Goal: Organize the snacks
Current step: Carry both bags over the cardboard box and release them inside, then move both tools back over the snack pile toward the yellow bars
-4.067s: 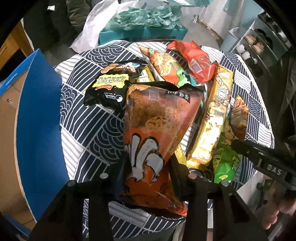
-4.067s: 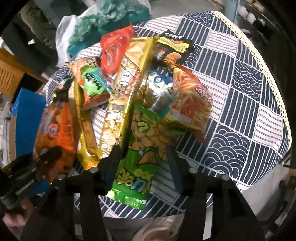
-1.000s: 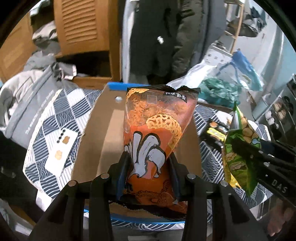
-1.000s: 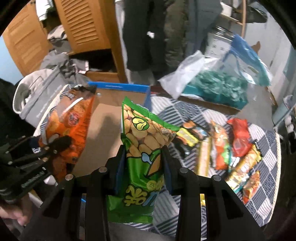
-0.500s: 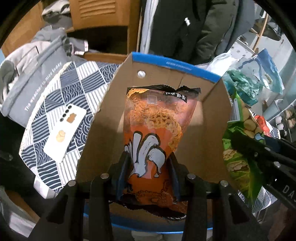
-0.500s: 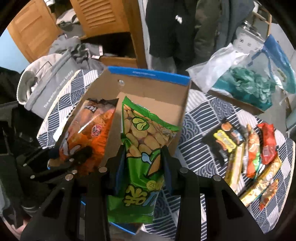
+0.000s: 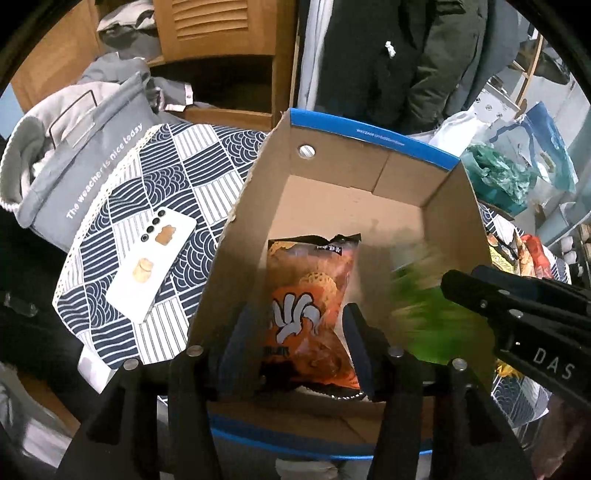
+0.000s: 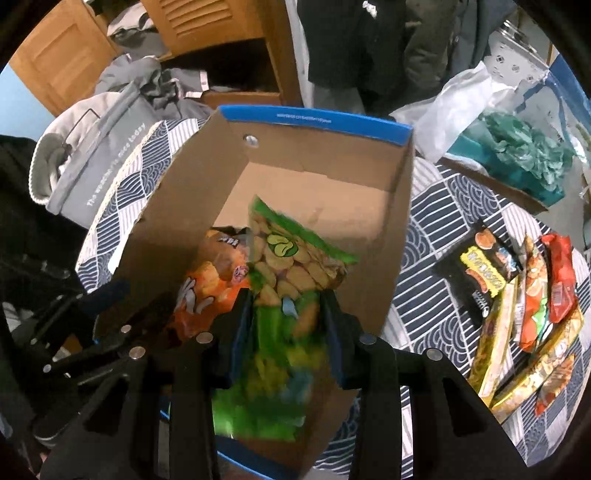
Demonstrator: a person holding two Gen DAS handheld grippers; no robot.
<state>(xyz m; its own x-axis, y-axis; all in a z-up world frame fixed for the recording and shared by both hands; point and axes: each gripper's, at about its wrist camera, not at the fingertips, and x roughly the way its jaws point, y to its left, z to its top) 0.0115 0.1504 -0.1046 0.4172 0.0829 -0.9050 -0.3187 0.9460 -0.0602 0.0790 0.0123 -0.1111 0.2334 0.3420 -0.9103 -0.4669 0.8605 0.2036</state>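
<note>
An open cardboard box (image 7: 373, 147) with a blue rim stands on the patterned cloth. My left gripper (image 7: 297, 325) points down into it and its jaws are opening. The orange snack bag (image 7: 310, 306) stands between them on the box floor, and the pads are clear of it. My right gripper (image 8: 288, 314) is shut on the green snack bag (image 8: 291, 258), which hangs inside the box just right of the orange bag (image 8: 210, 291). In the left wrist view, the green bag (image 7: 424, 314) is a blur under the right gripper's black body (image 7: 517, 314).
A white phone (image 7: 151, 269) lies on the cloth left of the box, beside a grey fabric bag (image 7: 85, 147). Several snack packets (image 8: 517, 314) lie on the table at the right. Teal plastic bags (image 8: 524, 155), a wooden cabinet (image 8: 207, 33) and dark coats stand behind.
Both grippers have come down into the box. The left jaws have spread and the orange bag has dropped lower between them. The green bag is still gripped.
</note>
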